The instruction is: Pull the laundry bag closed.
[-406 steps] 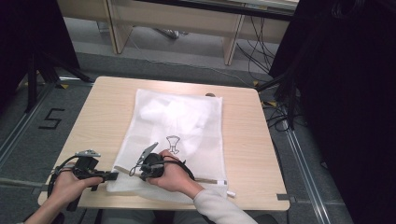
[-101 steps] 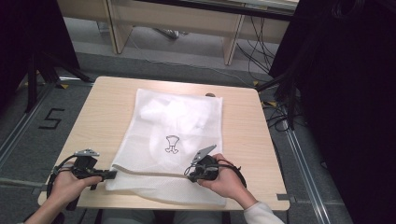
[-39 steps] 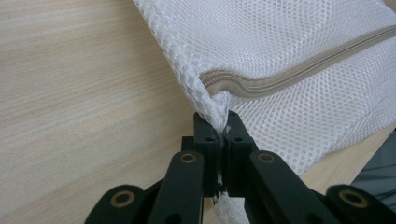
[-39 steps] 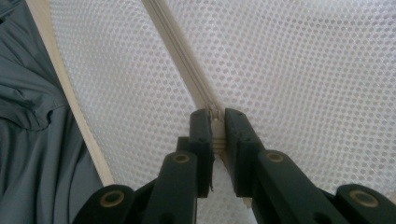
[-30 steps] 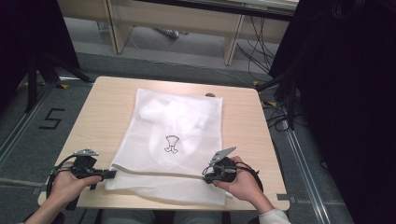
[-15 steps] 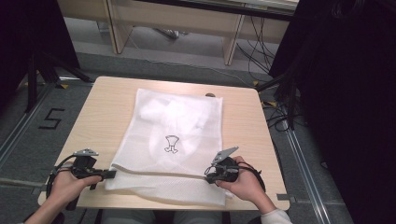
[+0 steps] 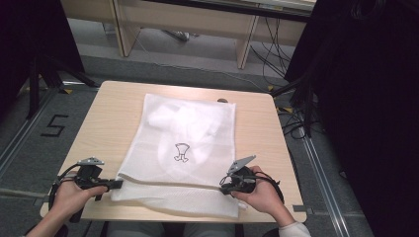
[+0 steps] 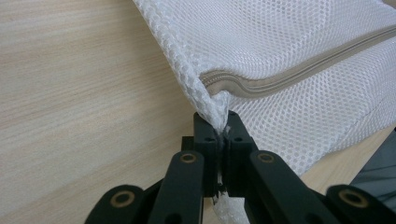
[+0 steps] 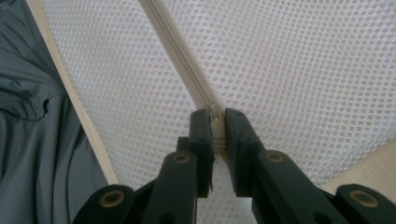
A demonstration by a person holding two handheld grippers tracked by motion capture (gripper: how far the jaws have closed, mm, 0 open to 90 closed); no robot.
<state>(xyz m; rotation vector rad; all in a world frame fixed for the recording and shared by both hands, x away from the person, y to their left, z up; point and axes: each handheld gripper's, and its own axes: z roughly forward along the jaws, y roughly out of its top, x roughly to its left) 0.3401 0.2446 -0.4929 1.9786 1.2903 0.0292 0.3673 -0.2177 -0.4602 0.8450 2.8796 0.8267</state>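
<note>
At the frame's bottom, the left gripper pinches the mesh bag's corner at the tabletop edge, and the right gripper's fingers clamp its zipper.

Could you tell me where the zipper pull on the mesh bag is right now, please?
The zipper pull sits between the right gripper's jaws, near the right end of the mesh bag's zipper, by the table's near edge.

- Light wooden table, rounded corners.
- White mesh laundry bag lying flat at centre, its 6 o'clock edge overhanging, perhaps with white fabric inside.
</note>
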